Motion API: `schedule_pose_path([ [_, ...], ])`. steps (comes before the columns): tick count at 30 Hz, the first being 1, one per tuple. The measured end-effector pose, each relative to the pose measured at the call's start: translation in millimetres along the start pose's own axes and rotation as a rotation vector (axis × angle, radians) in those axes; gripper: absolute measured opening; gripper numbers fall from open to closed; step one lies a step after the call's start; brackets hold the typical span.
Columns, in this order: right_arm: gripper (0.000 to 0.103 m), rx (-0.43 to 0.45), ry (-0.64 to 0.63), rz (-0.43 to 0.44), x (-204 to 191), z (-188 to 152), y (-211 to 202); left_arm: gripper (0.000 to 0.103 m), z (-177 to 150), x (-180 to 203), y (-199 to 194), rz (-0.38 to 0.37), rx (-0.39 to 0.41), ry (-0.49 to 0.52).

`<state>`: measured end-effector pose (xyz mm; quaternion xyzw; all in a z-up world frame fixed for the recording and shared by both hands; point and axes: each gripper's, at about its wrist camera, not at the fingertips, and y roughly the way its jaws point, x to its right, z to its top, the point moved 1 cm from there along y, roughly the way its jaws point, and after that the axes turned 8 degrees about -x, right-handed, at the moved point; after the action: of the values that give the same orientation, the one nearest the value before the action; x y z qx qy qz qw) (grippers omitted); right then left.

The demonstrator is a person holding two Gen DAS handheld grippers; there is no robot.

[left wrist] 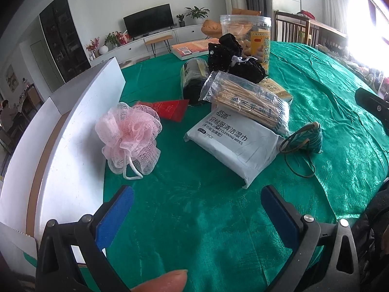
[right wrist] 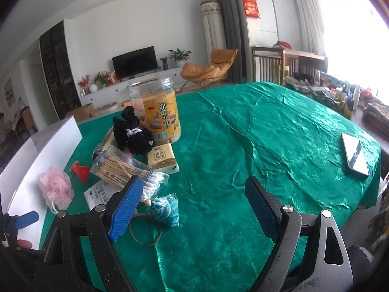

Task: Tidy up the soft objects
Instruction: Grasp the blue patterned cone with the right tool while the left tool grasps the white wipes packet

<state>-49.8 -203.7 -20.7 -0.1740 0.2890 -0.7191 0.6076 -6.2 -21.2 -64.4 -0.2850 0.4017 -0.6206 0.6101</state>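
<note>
Cotton-swab bag [right wrist: 126,170] hides wipes pack [right wrist: 97,192] — label seemingly cut off.

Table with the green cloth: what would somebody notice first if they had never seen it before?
Probably the shiny green cloth that covers the whole table. Next comes the fluffy pink bath puff beside the white box on the left, and then the tall snack jar with a yellow label at the back of the pile. A phone lies alone near the far right edge.
</note>
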Motion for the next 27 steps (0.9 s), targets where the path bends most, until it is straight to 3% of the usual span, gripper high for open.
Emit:
schedule_pose_path([
  [10,0.088,-0.007,0.002,0.001,-1,-1,2,0.103,-6,-4,10,-0.024,-0.039,-0.010],
  [20,0.088,-0.060,0.031,0.049,6,-1,13,0.103,-22,-13,42,-0.074,-0.132,-0.045],
  [23,0.088,-0.160,0.004,0.159,0,-3,27,0.103,-24,-18,46,-0.117,-0.137,-0.076],
  [25,0.088,-0.277,-0.048,0.229,-11,-6,48,0.103,-24,-18,47,-0.119,-0.125,-0.075],
  [27,0.088,-0.421,-0.103,0.248,-24,-9,77,0.103,-25,-18,47,-0.121,-0.121,-0.072],
])
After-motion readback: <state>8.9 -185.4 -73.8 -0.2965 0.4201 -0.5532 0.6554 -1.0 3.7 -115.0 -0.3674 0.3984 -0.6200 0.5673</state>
